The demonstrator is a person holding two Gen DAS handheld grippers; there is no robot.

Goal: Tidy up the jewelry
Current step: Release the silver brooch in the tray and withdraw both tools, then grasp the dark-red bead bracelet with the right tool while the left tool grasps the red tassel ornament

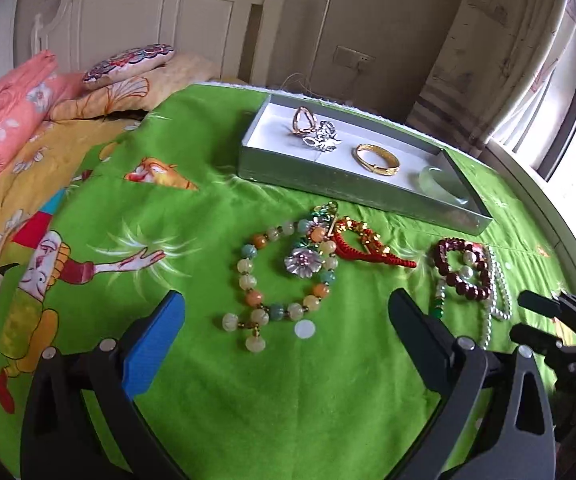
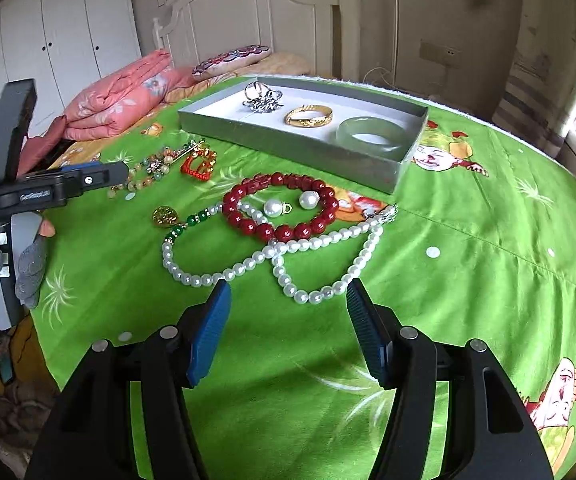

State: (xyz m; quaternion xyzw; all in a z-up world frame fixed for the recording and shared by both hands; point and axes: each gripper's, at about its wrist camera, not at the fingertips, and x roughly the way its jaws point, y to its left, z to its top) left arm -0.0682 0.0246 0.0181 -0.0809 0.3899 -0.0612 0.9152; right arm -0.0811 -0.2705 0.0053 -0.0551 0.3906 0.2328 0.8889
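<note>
A green cartoon-print bedspread carries loose jewelry and a shallow grey tray lying near its far edge, long axis running left to right. The tray already holds a gold bangle, a pale jade bangle and a silver cluster that may be brooches or rings. The right gripper hovers with jaws parted and nothing between them; a pearl necklace lies directly ahead of its tips, looping sideways, with a dark red bead bracelet just beyond. The left gripper is spread wide and empty, a pastel bead bracelet straight ahead between its fingers and a red knotted cord piece farther on. Each gripper is nearest its own pile; the tray lies beyond both.
</note>
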